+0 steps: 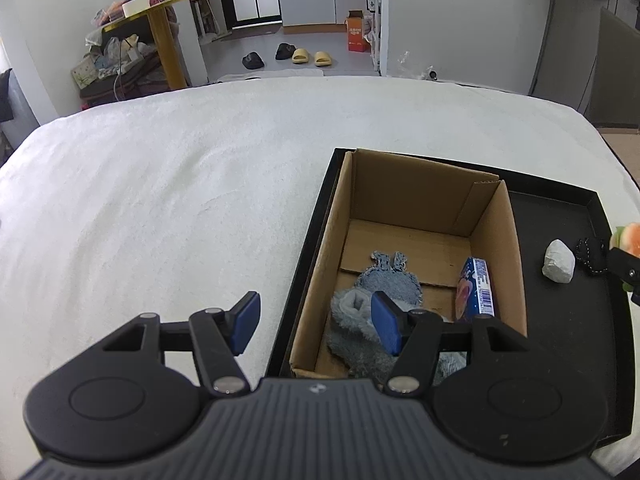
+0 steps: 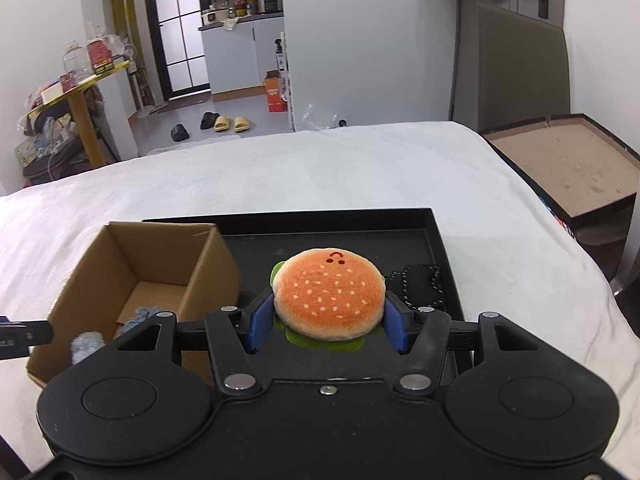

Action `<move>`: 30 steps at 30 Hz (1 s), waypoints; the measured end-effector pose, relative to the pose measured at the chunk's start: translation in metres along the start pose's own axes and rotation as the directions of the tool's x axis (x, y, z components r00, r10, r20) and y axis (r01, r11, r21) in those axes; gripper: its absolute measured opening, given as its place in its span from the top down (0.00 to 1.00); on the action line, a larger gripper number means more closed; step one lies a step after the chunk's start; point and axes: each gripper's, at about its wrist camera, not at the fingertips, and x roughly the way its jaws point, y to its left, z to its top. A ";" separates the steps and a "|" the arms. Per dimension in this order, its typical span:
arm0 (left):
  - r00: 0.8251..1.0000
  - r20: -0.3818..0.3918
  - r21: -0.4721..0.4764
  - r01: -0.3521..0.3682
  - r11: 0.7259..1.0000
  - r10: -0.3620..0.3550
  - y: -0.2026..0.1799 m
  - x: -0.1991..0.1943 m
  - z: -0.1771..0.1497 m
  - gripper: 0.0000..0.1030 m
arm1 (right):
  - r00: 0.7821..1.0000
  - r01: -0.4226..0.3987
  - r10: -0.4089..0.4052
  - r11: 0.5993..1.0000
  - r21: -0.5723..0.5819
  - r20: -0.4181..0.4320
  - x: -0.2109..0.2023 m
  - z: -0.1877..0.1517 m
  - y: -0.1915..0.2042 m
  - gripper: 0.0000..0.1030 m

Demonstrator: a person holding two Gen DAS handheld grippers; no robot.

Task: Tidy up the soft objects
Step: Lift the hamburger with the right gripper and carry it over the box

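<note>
aloft, right gripper (image 2: 327,326) jaws around burger plush (image 2: 329,294); left gripper (image 1: 316,322) agape

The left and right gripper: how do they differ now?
The left gripper is open and holds nothing; the right gripper is shut on the burger plush. The left one is at the left wall of the box, the right one over the black tray. Both have blue pads.

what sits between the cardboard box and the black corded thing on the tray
In the left wrist view, a white crumpled lump lies on the black tray, between the cardboard box and the black corded item.
</note>
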 end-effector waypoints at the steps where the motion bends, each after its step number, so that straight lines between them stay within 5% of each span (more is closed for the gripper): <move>1: 1.000 0.000 -0.005 0.004 1.000 -0.004 0.002 0.000 0.000 0.42 | 1.000 -0.005 0.005 1.000 -0.006 0.003 -0.001 0.001 0.003 0.47; 30: 0.995 -0.079 -0.138 0.057 0.989 -0.068 0.030 0.030 0.004 0.42 | 0.991 -0.134 0.127 0.975 -0.178 -0.049 0.010 0.007 0.108 0.46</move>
